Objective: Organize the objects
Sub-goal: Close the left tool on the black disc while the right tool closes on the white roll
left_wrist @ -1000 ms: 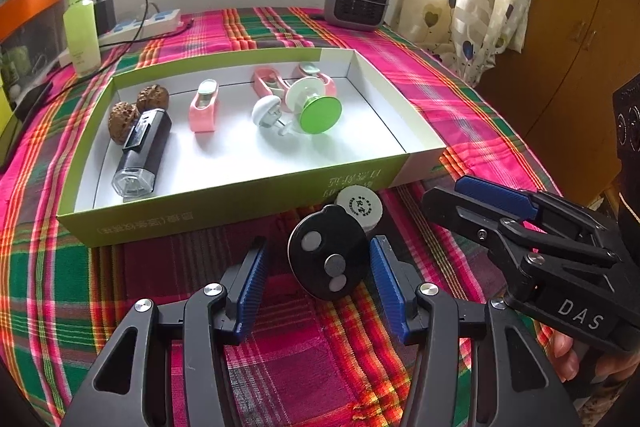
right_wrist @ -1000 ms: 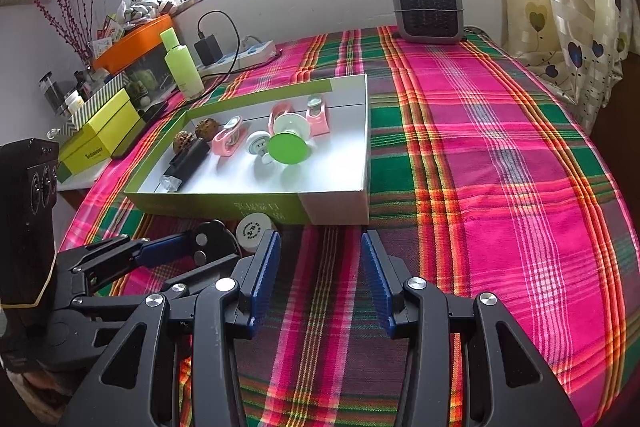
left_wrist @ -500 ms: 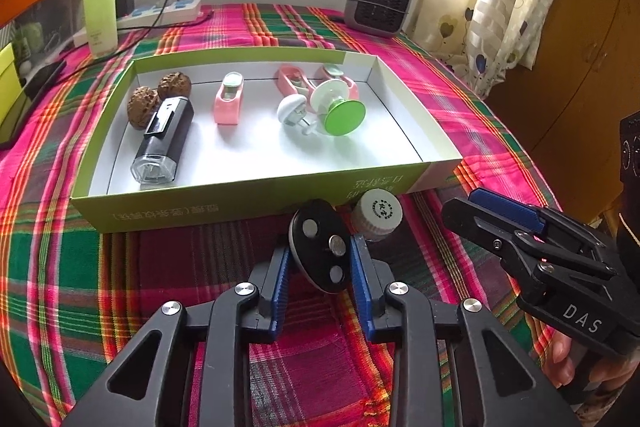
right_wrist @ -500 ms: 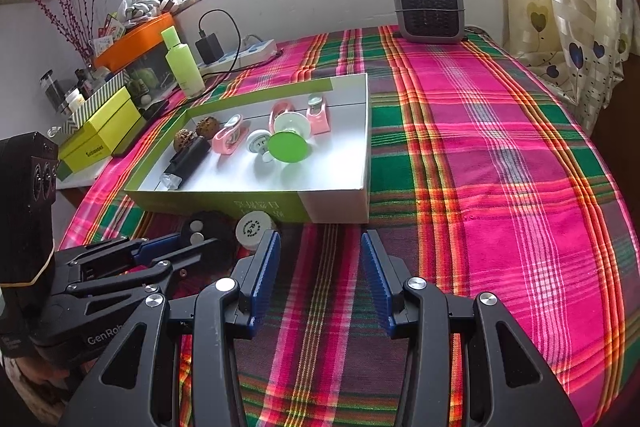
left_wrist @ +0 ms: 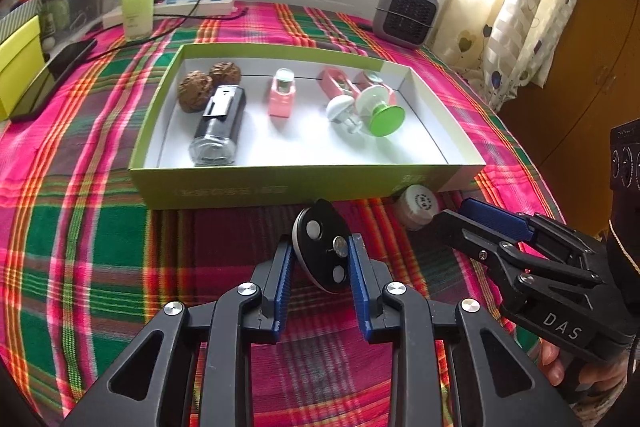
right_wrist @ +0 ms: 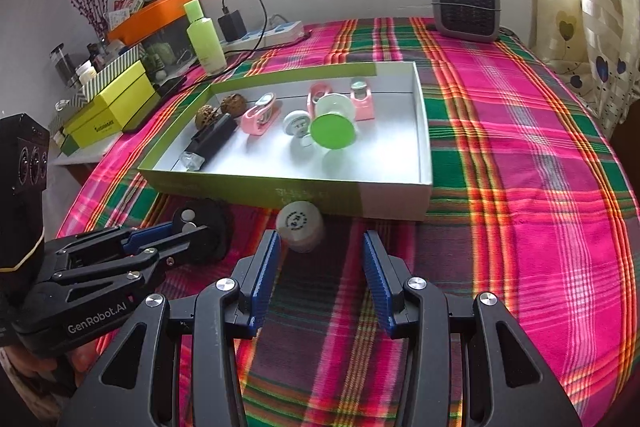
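Observation:
My left gripper (left_wrist: 320, 259) is shut on a black round disc with metal studs (left_wrist: 322, 247), held just above the plaid cloth in front of the green-and-white box (left_wrist: 304, 187). The disc also shows in the right wrist view (right_wrist: 200, 231). A small white round jar (right_wrist: 300, 225) stands on the cloth by the box's front wall, just ahead of my open, empty right gripper (right_wrist: 320, 267). The jar shows in the left wrist view (left_wrist: 418, 205) beside the right gripper (left_wrist: 480, 223). The box holds two walnuts (left_wrist: 196, 89), a black cylinder (left_wrist: 218, 125), pink clips (left_wrist: 282, 93) and a green-capped piece (left_wrist: 384, 115).
A grey heater (right_wrist: 466, 5) stands at the back of the table. A green bottle (right_wrist: 204, 37), a power strip with cable (right_wrist: 264, 33), a phone (left_wrist: 56, 75) and yellow-green boxes (right_wrist: 108, 111) lie at the left. A curtain and wooden cabinet (left_wrist: 592, 47) stand at the right.
My left gripper closed on the black disc and lifted it slightly toward the box. My right gripper moved left and forward, bringing the white jar in front of its open fingers.

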### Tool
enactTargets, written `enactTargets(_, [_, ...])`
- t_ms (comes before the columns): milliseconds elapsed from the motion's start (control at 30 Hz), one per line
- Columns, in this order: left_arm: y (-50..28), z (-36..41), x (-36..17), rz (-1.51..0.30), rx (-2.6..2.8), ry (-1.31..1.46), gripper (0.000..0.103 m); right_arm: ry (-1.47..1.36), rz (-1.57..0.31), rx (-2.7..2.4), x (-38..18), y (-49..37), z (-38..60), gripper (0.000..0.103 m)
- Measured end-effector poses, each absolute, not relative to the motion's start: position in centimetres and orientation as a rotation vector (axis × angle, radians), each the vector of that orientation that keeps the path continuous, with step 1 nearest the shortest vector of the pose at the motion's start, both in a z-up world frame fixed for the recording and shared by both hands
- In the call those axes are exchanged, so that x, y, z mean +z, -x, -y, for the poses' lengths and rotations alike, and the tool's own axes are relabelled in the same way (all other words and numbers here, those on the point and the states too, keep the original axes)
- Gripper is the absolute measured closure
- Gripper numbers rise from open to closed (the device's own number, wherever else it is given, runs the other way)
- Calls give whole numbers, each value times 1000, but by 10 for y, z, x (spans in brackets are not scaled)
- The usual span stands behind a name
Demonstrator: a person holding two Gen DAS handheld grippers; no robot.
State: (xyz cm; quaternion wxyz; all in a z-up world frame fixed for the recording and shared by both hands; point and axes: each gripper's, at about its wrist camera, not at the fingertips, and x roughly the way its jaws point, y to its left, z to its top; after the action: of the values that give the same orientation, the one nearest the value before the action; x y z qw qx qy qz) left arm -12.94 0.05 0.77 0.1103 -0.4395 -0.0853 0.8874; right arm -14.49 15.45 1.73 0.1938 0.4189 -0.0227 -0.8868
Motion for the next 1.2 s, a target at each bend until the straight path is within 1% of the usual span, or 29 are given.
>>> enactTargets(600, [132, 17, 6, 294, 2599, 1288, 77, -1223, -78, -2516, 9, 157, -129, 59])
enactTargets(733, [132, 14, 7, 268, 2601, 1289, 75, -1225, -41, -2522, 9, 159, -130, 59])
enactTargets(933, [133, 13, 7, 265, 2606, 1291, 76, -1225, -28, -2522, 9, 159, -131, 60])
enactTargets(967, [134, 14, 7, 261, 2606, 1292, 76, -1224, -25, -2523, 9, 159, -131, 61])
enactTargets(1000, [134, 14, 7, 252, 2608, 1293, 77, -1225, -23, -2527, 9, 159, -132, 67])
enactTargets(1033, [133, 13, 8, 248, 2611, 1292, 77, -1225, -20, -2527, 9, 159, -132, 70])
enactTargets(1100, [133, 13, 8, 247, 2611, 1292, 78, -1225, -15, -2525, 9, 159, -133, 73])
enactTargets(1200, [133, 13, 9, 240, 2616, 1288, 79, -1217, -13, -2526, 10, 159, -133, 73])
